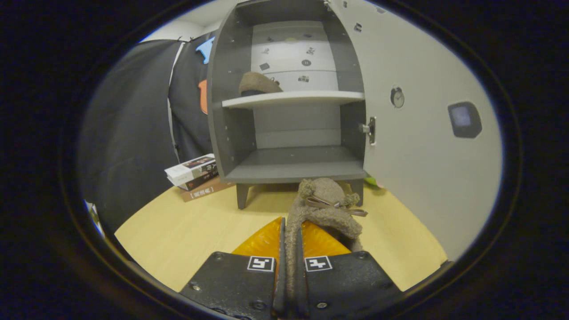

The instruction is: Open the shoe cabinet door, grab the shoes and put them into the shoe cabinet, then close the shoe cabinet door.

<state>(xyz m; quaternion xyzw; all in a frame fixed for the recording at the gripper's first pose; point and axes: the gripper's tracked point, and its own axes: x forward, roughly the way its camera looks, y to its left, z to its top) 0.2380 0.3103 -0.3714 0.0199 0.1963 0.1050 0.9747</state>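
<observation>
While the stack of books [195, 175] lies left of the shoe cabinet [226, 111], bare tabletop [186, 231] spreads before it. The claw [291, 242] pinches a fuzzy slipper [324, 204] just short of the empty bottom shelf [298, 166]; another slipper [258, 83] sits on the upper shelf [293, 98]. The door [422, 133] stands open at right.

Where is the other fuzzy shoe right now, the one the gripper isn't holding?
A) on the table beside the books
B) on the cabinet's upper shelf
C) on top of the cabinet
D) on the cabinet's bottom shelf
B: the other shoe lies on the cabinet's upper shelf, while the gripper is shut on the held shoe.
</observation>
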